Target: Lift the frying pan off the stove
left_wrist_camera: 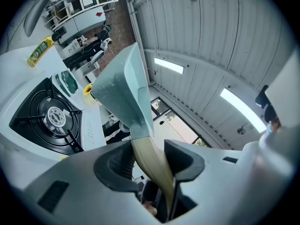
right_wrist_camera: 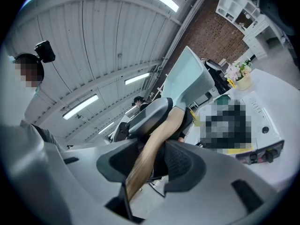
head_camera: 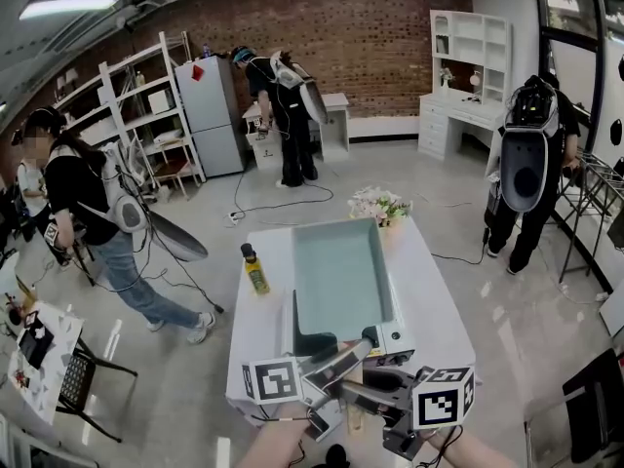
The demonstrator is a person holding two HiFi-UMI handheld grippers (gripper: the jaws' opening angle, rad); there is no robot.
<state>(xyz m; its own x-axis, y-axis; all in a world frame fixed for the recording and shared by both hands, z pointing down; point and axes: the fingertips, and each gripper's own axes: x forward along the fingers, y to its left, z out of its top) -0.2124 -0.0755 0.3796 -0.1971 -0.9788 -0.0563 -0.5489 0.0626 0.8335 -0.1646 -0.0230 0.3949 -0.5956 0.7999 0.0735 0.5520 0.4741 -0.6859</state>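
Jaws of left gripper (left_wrist_camera: pixel 151 159), right gripper (right_wrist_camera: pixel 152 159) clamp frying pan handle (left_wrist_camera: pixel 143 146).

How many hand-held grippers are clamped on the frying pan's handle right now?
2. The left hand-held gripper holds the handle of the frying pan nearer the pan; the right hand-held gripper holds it further back. None seems hidden.

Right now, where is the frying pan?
Head view, centre: frying pan held above the stove by the left hand-held gripper and right hand-held gripper.
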